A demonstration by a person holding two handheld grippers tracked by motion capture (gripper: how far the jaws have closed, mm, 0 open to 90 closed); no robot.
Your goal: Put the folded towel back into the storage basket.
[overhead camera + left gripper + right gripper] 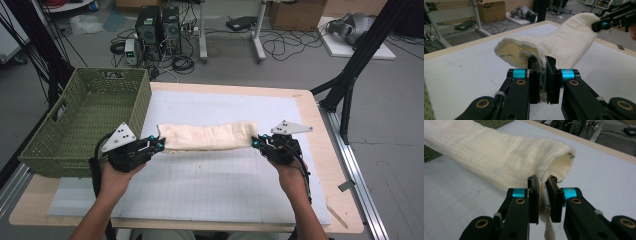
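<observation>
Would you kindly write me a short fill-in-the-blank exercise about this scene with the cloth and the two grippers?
1. The left gripper and the right gripper each pinch one ____ of the cream cloth.
2. The cloth hangs between them, folded into a long ____.
3. The woven basket at the table's left edge is ____ in colour.
4. Both grippers are ____ on the cloth.

Missing words: end; roll; green; shut

Both forearms reach forward, left gripper [159, 145] and right gripper [256, 142] clamped.
</observation>
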